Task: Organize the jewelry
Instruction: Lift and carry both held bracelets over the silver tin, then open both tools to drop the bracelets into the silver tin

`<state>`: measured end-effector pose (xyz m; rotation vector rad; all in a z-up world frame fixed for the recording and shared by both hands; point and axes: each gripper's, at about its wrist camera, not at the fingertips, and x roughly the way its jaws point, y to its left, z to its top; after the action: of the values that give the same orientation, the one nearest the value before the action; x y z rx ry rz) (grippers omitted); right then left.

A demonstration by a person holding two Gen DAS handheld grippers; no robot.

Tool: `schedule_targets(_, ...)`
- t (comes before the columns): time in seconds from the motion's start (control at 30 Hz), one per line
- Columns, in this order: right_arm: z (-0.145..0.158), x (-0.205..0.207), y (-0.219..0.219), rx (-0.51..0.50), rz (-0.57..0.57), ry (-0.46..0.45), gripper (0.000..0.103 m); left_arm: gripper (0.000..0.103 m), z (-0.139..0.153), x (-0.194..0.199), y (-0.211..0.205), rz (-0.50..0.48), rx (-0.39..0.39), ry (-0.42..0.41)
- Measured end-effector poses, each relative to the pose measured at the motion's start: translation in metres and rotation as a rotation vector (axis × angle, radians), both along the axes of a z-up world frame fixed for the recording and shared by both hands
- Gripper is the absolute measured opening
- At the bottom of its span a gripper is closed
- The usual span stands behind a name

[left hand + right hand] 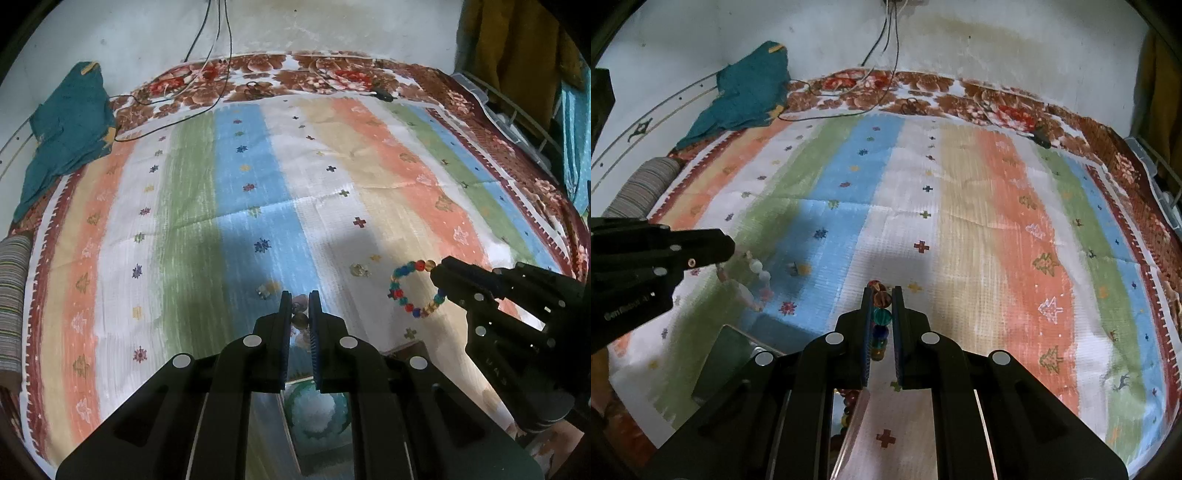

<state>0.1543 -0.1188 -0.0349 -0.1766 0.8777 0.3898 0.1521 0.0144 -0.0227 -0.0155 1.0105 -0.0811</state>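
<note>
Bead bracelets [417, 288] clamped in both hand-held grippers [299, 299] [881, 295]; gripper lettering unreadable

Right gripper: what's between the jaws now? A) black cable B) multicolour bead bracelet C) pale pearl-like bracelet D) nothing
B: the right gripper is shut on the multicolour bead bracelet, whose red, teal and blue beads sit between its jaws; the left wrist view shows the loop hanging from them.

1. A home bedroom: a bed with a striped, embroidered bedspread [236, 177] over a floral blanket [321, 74].
2. Ahead of the tongs, a stained plaster wall [997, 48], dangling cables [890, 40], crumpled teal clothing [70, 125].
</note>
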Motion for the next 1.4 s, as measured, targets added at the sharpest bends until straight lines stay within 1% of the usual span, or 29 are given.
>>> schedule_targets(0.53,0.014,-0.031,0.000,0.028,0.032,-0.022,0.011,0.009,0.024,-0.040,-0.005,-0.034,-0.042,-0.065)
schedule_targets(0.83,0.022,-0.053,-0.001,0.046,0.066,-0.032,0.011,0.009,0.027,-0.063,-0.007,-0.049,-0.043,-0.080)
schedule_targets(1.13,0.022,-0.073,-0.001,0.048,0.094,-0.027,0.011,0.009,0.027,-0.082,-0.010,-0.056,-0.046,-0.088)
schedule_targets(1.3,0.017,-0.079,-0.004,0.058,0.094,0.001,0.011,0.009,0.024,-0.090,-0.011,-0.060,-0.052,-0.078)
schedule_targets(1.33,0.016,-0.079,-0.005,0.056,0.088,0.006,0.012,0.009,0.023,-0.090,-0.010,-0.056,-0.053,-0.073)
schedule_targets(1.37,0.015,-0.078,-0.008,0.054,0.074,0.009,0.018,0.010,0.022,-0.089,-0.010,-0.049,-0.053,-0.067)
schedule_targets(1.4,0.014,-0.077,-0.010,0.054,0.065,0.008,0.029,0.013,0.022,-0.089,-0.009,-0.043,-0.051,-0.064)
